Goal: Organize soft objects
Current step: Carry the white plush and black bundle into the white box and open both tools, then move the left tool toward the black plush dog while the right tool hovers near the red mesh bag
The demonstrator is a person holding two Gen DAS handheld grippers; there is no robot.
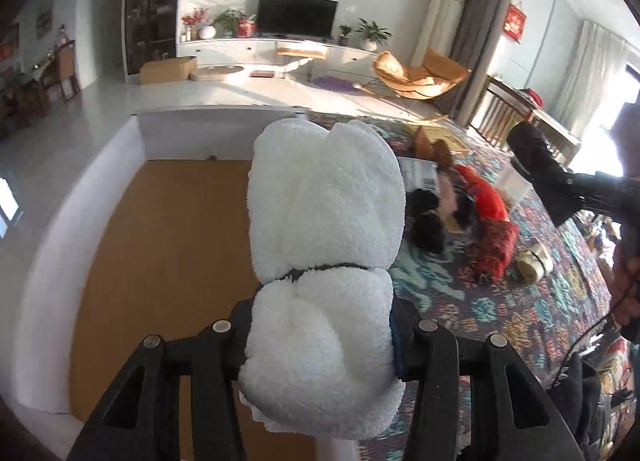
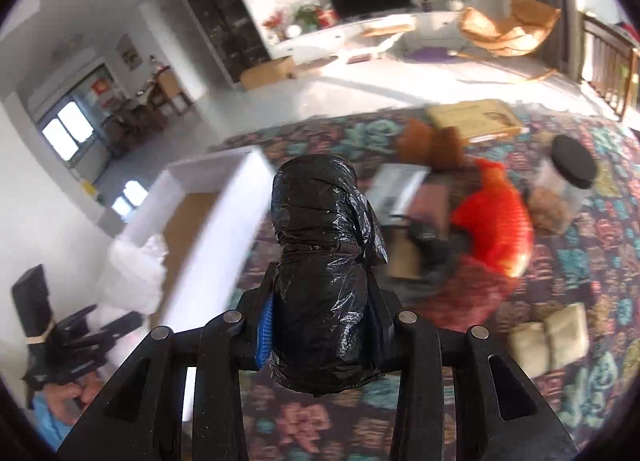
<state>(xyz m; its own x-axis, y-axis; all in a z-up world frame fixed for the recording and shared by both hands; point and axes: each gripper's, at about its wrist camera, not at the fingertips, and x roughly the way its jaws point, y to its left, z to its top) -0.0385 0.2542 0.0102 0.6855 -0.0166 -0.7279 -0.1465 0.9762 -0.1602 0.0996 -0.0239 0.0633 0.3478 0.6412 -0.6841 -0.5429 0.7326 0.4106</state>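
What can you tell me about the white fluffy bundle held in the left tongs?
The white fluffy bundle looks like rolled terry towel, soft and nubbly, cinched around its middle by a dark band into two bulging lobes. It stands lengthwise along the left tongs, whose pads press its lower lobe from both sides. It is held in the air over a white box with a tan bottom; nothing else touches it.

Sunlit living room: dark TV (image 1: 297, 17) on white cabinet (image 1: 280, 50), tan lounge chair (image 1: 420, 75), pale floor (image 1: 100, 109)

The white box (image 1: 100, 189) at left of the left wrist frame stands open, its brown floor bare. At right, an orange bag (image 2: 496, 221), jar (image 2: 568, 185) and cardboard box (image 2: 472, 117) crowd the patterned cloth (image 2: 592, 261).
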